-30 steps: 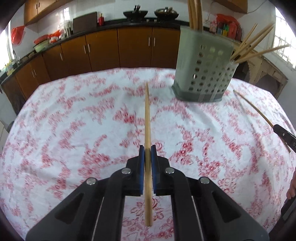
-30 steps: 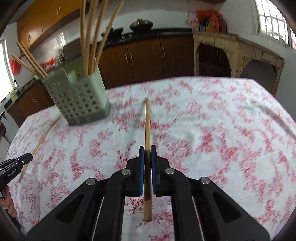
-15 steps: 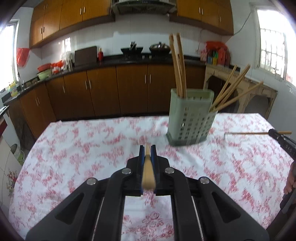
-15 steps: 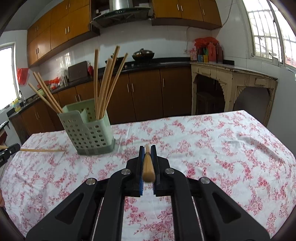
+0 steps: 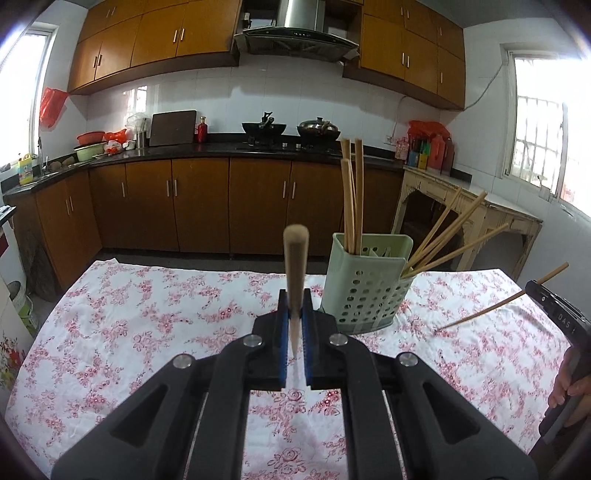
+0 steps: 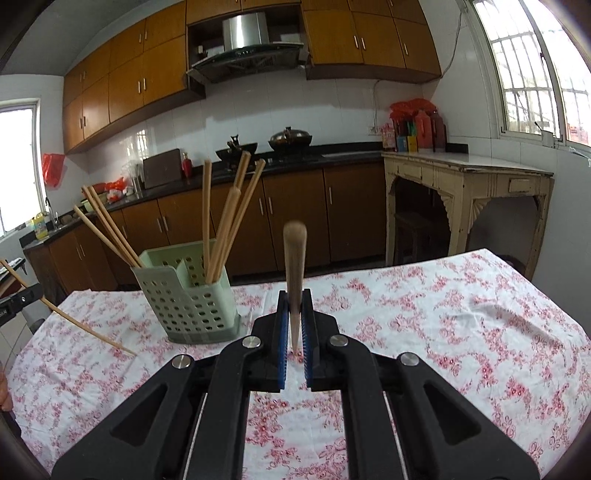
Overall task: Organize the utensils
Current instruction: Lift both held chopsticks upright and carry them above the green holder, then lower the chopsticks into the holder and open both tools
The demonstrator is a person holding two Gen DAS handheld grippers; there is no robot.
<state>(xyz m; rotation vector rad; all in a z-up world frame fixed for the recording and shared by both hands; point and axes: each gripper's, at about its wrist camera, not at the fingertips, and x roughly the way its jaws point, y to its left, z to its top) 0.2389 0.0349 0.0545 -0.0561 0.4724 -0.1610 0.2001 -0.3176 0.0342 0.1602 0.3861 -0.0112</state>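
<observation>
Here, left gripper [image 5: 294, 314]: blue-padded jaws clamped on a pale wooden chopstick [image 5: 295, 266], which stands tilted, its blunt thick end up towards the camera, its thin tip down between the pads. Right gripper [image 6: 294, 314]: same arrangement, jaws pressed onto a second pale wooden chopstick [image 6: 294, 266], thick end raised, tip low between the pads.

Beyond the left jaws, slightly right of them, stands the pale green perforated plastic utensil holder [image 5: 365, 291] on the white tablecloth with red floral print [image 5: 147, 317]. Upright chopsticks [image 5: 352, 192] fill its back compartment; several more [image 5: 448, 236] lean out to the right from the lower front one. From the right wrist view the same holder [image 6: 184, 295] sits left of the jaws, one bundle [image 6: 225, 218] near upright, another [image 6: 107, 225] slanting left.

At the right edge of the left wrist view: the other gripper's black body, its chopstick seen slanting with the tip near the cloth (touching or not, cannot tell), and a person's fingers [image 5: 569, 384] round the handle. Left edge of the right wrist view mirrors this with the left tool.

Behind the table: brown wooden base cabinets [image 5: 199, 206], black worktop with a wok [image 5: 264, 127] and lidded pan [image 5: 319, 127], steel range hood [image 5: 295, 33], worn cream side table [image 6: 469, 184], barred windows
</observation>
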